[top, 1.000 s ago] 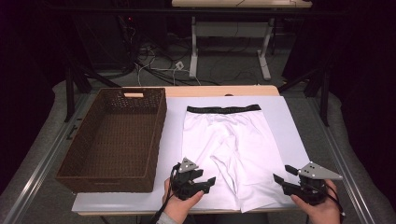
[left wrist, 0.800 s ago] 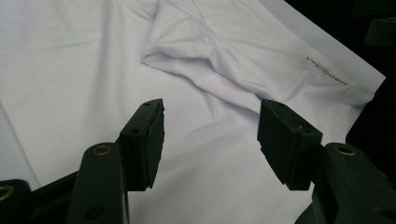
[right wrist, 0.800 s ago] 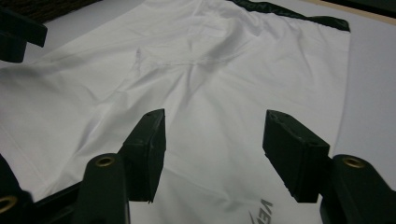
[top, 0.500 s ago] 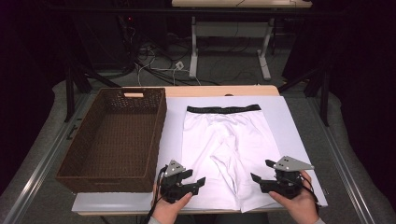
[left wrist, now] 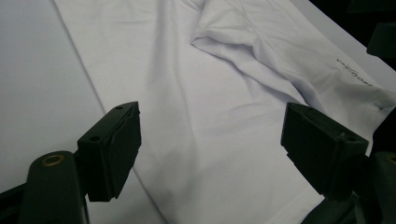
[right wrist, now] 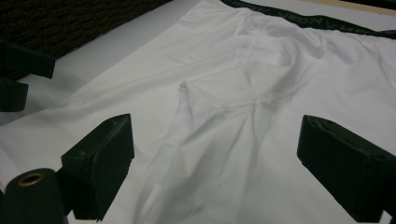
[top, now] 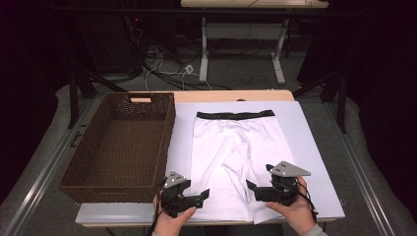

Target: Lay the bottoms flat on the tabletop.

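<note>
White shorts (top: 236,162) lie flat on the counter (top: 314,147), black waistband at 12 o'clock, leg hems at 6 o'clock, just right of a wicker basket (top: 123,142). Over the last second both hands have slid inward to the hems. The left gripper (top: 196,195) and right gripper (top: 255,189) have just been opening, each released, cloth below the jaws but ungripped, likely readying a fold. The right gripper view reveals waistband lettering (right wrist: 308,21); the left gripper view shows a small hem logo (left wrist: 355,74).
</note>
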Demonstrator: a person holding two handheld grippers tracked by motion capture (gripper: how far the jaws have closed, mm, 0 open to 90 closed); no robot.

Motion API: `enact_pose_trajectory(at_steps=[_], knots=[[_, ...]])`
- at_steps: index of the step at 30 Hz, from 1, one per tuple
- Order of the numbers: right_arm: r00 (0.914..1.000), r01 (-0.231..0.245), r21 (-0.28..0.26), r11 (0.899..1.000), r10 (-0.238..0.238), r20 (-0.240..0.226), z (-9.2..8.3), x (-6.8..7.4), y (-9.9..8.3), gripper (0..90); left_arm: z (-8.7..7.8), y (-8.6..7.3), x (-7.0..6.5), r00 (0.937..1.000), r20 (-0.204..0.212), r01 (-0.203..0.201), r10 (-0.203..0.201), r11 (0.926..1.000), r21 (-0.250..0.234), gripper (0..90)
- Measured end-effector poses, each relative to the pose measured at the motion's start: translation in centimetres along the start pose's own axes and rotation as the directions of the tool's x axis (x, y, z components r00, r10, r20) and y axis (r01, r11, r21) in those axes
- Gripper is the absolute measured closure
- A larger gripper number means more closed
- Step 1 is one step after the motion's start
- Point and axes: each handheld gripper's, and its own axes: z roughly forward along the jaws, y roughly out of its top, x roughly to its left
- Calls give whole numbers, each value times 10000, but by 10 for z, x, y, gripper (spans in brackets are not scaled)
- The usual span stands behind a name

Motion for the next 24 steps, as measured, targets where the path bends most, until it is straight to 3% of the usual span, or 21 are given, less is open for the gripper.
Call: enact_pose_trajectory(at_steps=[8,11,19,24], knots=[[9999,122,57,9999,-122,-73,4,6,-11,103,-4,-4,3,9999,-111,62,-63,9999,-153,153],[9999,146,-58,9999,-146,-62,4,7,-14,137,-5,-5,5,9996,107,260,-257,9992,-313,110],[9995,325,33,9995,-325,9,5,8,-18,147,-10,-8,7,9993,142,341,-336,9989,-328,137],[9995,324,-18,9995,-324,-42,4,7,-18,179,-20,-14,8,9988,135,473,-465,9968,-640,160]])
